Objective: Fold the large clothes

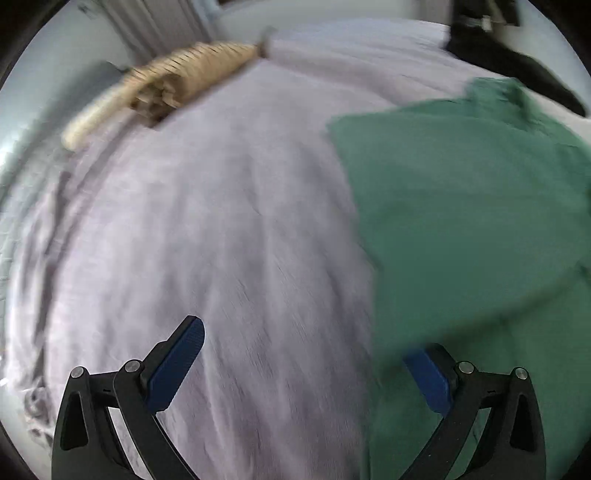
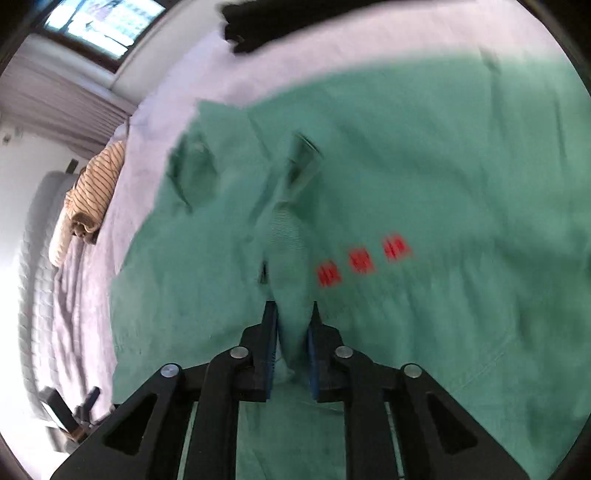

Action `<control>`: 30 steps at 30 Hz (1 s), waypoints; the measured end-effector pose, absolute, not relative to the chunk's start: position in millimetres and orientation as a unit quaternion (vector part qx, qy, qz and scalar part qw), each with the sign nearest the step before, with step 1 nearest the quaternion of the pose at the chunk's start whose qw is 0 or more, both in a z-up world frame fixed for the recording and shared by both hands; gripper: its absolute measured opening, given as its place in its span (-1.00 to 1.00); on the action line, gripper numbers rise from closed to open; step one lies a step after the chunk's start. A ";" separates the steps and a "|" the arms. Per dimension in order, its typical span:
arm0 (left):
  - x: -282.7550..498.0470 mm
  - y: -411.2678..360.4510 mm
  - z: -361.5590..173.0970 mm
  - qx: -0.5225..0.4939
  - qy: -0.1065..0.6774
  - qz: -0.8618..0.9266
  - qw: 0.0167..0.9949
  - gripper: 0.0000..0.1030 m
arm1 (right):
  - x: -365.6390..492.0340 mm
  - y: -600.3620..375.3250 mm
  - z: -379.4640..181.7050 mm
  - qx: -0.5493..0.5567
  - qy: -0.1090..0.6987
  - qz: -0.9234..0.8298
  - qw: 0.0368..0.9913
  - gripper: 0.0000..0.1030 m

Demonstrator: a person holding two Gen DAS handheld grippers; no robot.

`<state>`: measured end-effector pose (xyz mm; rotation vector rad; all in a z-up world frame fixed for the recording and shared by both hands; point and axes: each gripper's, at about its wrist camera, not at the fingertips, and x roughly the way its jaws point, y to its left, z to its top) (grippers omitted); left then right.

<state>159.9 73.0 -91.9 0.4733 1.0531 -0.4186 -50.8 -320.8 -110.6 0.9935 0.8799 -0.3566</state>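
Green top (image 2: 424, 177) spread across the right part of the bed (image 1: 229, 229), three red marks (image 2: 364, 260) facing up. Right tool (image 2: 291, 314) pinching a ribbed strip of the top, probably a cuff or hem band, bunched and raised between the blue pads (image 2: 272, 343). Left tool (image 1: 306, 354) spread wide and holding nothing, hovering low over bare sheet just beside the top's left edge, right-hand pad (image 1: 428, 380) already partly under or against a lifted green flap. Likely the step in hand: carrying a sleeve or side panel across the body for a first fold. Best done by keeping the pinch firm on the ribbed band, lifting only enough to clear the cloth beneath, and drawing straight across so the crease runs parallel to the side seam; worth bringing the left tool onto the matching edge before pulling further, to stop the panel twisting. Both views blurred, so exact layering of the cloth hard to read. Room: broad bare stretch of lilac sheet left of the top, good for laying out or sliding. Striped cloth (image 1: 184, 77) rolled up near the far left edge of the bed, well apart from the top. Dark garment (image 2: 266, 22) at the far side, near the top's far edge, to be kept clear of when sweeping. Bed edge close on the left in the right wrist view, with a small clamp-like object (image 2: 74, 410) beyond it, too unclear to name.
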 end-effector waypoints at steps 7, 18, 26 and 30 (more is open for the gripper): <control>203.3 85.6 -69.0 0.106 0.542 -0.228 0.802 1.00 | -65.6 -319.7 -99.2 0.469 0.391 -0.144 0.779 0.50; 254.7 9.4 -112.0 0.148 0.537 -0.188 0.809 -0.27 | -38.2 -318.0 -78.8 0.410 0.408 -0.168 0.798 -0.91; 227.5 54.5 -62.0 0.130 0.514 -0.184 0.828 0.56 | -86.8 -337.7 -121.0 0.477 0.410 -0.210 0.749 -0.75; 208.9 37.2 -60.1 0.123 0.532 -0.228 0.806 0.56 | -105.0 -323.3 -115.5 0.489 0.417 -0.201 0.740 -0.48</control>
